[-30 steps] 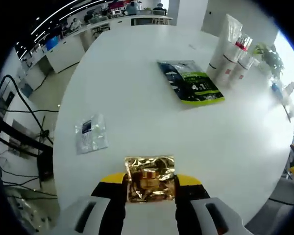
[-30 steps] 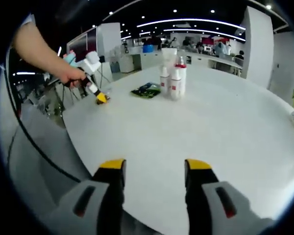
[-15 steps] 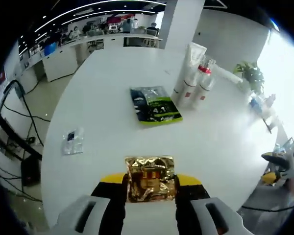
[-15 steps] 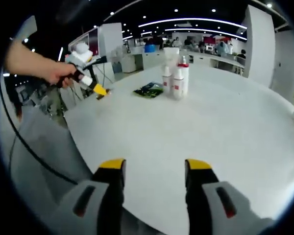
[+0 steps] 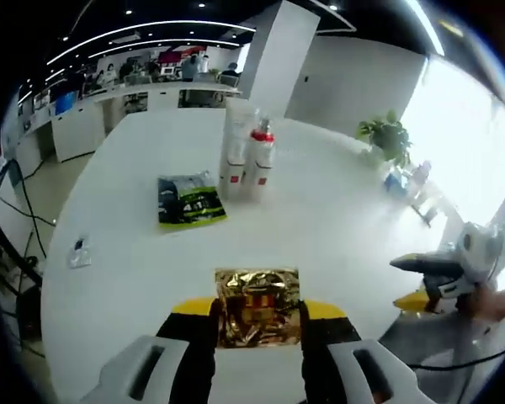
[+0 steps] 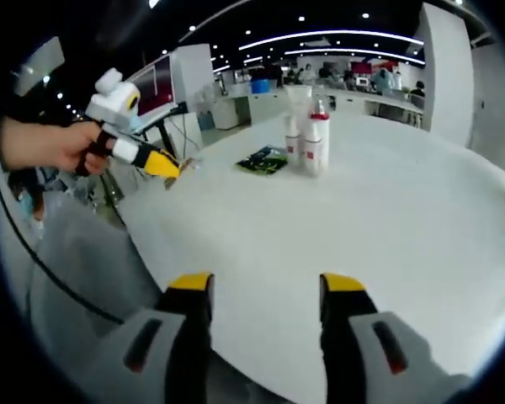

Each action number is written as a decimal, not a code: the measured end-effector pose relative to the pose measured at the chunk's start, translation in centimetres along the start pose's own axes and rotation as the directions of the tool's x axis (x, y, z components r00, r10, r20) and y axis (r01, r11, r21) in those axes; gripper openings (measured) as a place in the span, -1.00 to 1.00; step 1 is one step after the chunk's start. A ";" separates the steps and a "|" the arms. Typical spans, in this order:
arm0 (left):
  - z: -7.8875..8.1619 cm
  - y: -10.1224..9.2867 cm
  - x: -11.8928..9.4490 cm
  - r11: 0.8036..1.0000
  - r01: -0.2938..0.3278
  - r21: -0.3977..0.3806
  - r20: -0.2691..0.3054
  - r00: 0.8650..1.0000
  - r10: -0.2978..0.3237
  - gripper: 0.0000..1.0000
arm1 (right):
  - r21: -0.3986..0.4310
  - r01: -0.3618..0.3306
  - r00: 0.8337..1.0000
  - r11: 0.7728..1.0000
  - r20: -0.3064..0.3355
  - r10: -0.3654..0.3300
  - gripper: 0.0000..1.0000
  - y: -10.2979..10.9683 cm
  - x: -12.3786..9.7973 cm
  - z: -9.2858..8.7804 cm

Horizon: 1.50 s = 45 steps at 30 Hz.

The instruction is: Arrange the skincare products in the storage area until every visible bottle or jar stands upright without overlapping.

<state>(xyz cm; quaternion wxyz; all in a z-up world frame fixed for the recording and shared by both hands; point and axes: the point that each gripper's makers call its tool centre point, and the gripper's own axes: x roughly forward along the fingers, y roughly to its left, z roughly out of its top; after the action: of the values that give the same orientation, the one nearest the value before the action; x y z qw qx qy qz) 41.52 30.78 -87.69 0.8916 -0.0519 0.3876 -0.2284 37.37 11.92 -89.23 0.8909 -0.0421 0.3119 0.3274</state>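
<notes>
White table: bottles upright; left gripper clamps gold sachet; right gripper spread, empty.

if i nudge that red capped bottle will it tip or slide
The red capped bottle looks tall and narrow, so a high push would probably tip it. It stands close against the other bottles, which may fall too. The white table looks smooth, so a low push might slide it.
</notes>
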 end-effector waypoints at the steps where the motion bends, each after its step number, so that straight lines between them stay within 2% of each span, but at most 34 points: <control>1: 0.0 -0.6 0.0 1.000 0.009 0.012 0.008 1.000 -0.009 -0.21 | 0.007 -0.004 1.000 1.000 0.018 0.004 0.05 0.1 -0.2 0.6; 5: 0.2 -2.7 -0.3 0.998 0.038 0.046 0.023 0.999 -0.039 -0.21 | 0.032 -0.024 0.998 0.999 0.062 0.022 0.06 0.4 -0.8 2.7; 8: 0.5 -4.8 -0.3 0.995 0.074 0.067 0.042 0.996 -0.077 -0.21 | 0.093 -0.062 0.990 0.994 0.129 0.050 0.06 1.0 -1.5 4.7; 10: 0.5 -6.0 -0.2 0.990 0.094 0.103 0.035 0.995 -0.098 -0.21 | 0.145 -0.086 0.985 0.986 0.162 0.062 0.07 1.3 -2.0 5.5; 18: 0.7 -9.5 0.1 0.980 0.157 0.120 0.049 0.985 -0.164 -0.21 | 0.241 -0.113 0.974 0.964 0.217 0.060 0.07 1.6 -3.9 6.0; 20: 0.7 -10.0 0.2 0.979 0.166 0.122 0.047 0.984 -0.173 -0.21 | 0.261 -0.119 0.972 0.958 0.227 0.058 0.07 1.5 -4.2 5.9; 25: 0.7 -11.2 0.5 0.973 0.185 0.142 0.041 0.981 -0.192 -0.21 | 0.342 -0.156 0.962 0.927 0.266 0.064 0.07 1.2 -5.0 5.9; 30: 0.8 -11.9 0.5 0.969 0.192 0.155 0.043 0.979 -0.201 -0.21 | 0.376 -0.177 0.955 0.909 0.287 0.067 0.08 1.0 -5.2 5.9; 38: -0.2 -12.7 -0.1 0.964 0.191 0.183 0.041 0.979 -0.202 -0.21 | 0.405 -0.248 0.940 0.880 0.322 0.117 0.11 2.2 -5.1 6.7; 40: -0.4 -12.9 -0.3 0.964 0.192 0.183 0.041 0.978 -0.203 -0.21 | 0.414 -0.273 0.932 0.868 0.337 0.133 0.12 2.6 -5.2 7.1; 45: -0.5 -12.9 -1.2 0.963 0.186 0.196 0.055 0.978 -0.200 -0.21 | 0.463 -0.348 0.912 0.815 0.370 0.179 0.12 3.6 -5.1 7.6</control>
<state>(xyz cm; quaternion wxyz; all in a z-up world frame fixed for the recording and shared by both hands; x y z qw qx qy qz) 35.72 19.82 -83.75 0.8798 -0.0126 0.3235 -0.3481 36.24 14.04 -79.69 0.8515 0.2956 0.2480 0.3551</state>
